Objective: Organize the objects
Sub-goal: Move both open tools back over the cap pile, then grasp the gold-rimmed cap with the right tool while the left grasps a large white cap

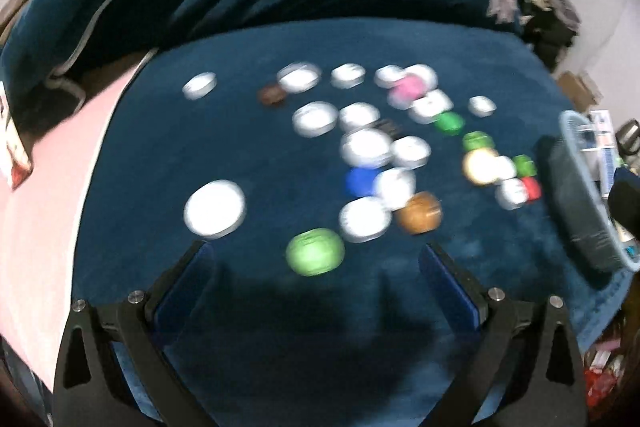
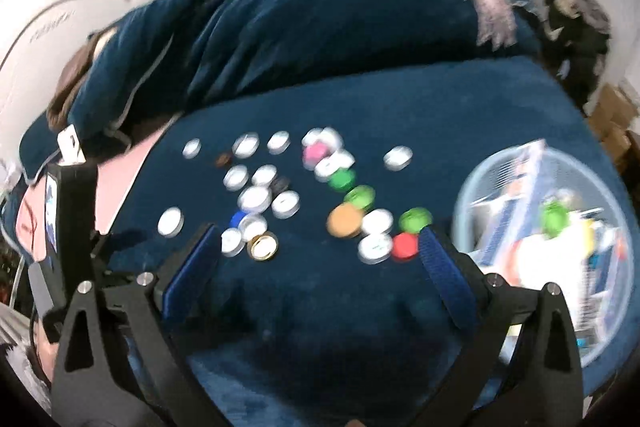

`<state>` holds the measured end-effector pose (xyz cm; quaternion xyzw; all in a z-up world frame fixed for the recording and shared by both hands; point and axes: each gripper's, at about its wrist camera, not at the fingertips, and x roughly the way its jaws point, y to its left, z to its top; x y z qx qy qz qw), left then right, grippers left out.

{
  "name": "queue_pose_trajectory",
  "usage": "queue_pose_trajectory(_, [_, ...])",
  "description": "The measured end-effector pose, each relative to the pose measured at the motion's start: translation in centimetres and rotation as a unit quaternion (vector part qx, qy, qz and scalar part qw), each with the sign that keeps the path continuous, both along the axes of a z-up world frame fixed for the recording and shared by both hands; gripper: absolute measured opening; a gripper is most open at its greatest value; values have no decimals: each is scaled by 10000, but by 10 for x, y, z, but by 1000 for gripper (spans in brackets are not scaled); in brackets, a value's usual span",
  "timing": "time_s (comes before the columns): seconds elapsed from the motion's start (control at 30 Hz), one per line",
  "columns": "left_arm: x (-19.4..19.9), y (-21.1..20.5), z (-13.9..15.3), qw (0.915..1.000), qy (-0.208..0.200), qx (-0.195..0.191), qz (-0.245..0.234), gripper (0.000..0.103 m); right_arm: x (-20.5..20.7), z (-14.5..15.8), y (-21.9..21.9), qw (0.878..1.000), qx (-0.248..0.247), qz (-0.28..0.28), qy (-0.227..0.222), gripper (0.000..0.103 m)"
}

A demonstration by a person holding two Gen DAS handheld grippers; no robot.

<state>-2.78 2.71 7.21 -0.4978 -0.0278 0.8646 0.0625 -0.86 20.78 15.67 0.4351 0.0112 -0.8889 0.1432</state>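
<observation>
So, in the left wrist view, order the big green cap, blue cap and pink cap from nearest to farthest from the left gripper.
1. Big green cap, just ahead of the open left gripper.
2. Blue cap, mid-cloth.
3. Pink cap, far cluster, right of centre.

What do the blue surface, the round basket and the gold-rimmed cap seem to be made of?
Blue surface: soft napped fabric, likely velvet or fleece, matte and fuzzy. Round basket: pale blue plastic, judging by its slotted wall. Gold-rimmed cap: probably metal, from its shiny rim; blur leaves it uncertain.
</observation>
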Motion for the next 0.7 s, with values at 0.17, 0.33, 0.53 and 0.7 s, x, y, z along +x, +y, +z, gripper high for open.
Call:
queue_pose_trajectory(0.17, [4, -34, -29, 9993, -251, -69, 278, 102, -6, -51, -32, 9972, 266, 244, -654, 100])
queue_pose_trajectory(0.33, [7, -54, -56, 9973, -554, -147, 449, 102, -12, -103, -47, 9874, 881, 122, -1308, 100])
queue_pose_trajectory(0.53, [13, -55, -65, 9985, -302, -66, 455, 103, -12, -127, -44, 9856, 864, -151, -1446, 103])
queue_pose_trajectory(0.7, [11, -56, -65, 9977, -244, 69, 633, 103, -13, -129, -39, 9840, 746, -184, -1609, 103])
